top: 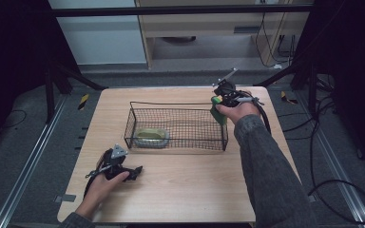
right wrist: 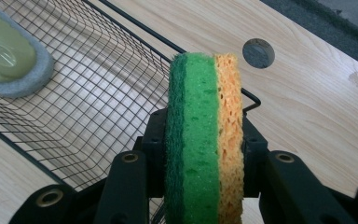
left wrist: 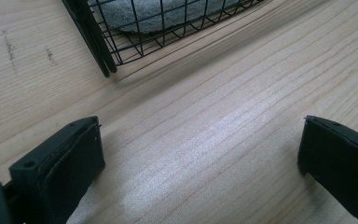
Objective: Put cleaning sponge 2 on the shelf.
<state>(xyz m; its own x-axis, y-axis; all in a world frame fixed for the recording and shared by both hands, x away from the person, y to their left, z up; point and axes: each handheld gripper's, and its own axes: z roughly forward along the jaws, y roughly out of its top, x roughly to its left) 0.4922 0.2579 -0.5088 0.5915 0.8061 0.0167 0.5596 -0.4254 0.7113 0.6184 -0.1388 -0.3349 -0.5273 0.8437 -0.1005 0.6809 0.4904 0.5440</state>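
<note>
A green and yellow sponge (right wrist: 203, 135) stands on edge between the jaws of my right gripper (right wrist: 200, 144), which is shut on it. In the high view that gripper (top: 222, 98) holds the sponge (top: 217, 110) at the right end of a black wire basket (top: 178, 141). A grey-rimmed, olive-green scrub pad (top: 152, 137) lies in the basket's left end, also seen as the pad (right wrist: 7, 58). My left gripper (top: 134, 172) rests open on the table in front of the basket's left corner, with bare wood between its jaws (left wrist: 200, 154).
The wooden table (top: 180, 190) has free room in front of the basket. A round hole (right wrist: 258, 52) sits in the tabletop near the right rear corner. Black frame posts and cables (top: 323, 185) surround the table on the floor.
</note>
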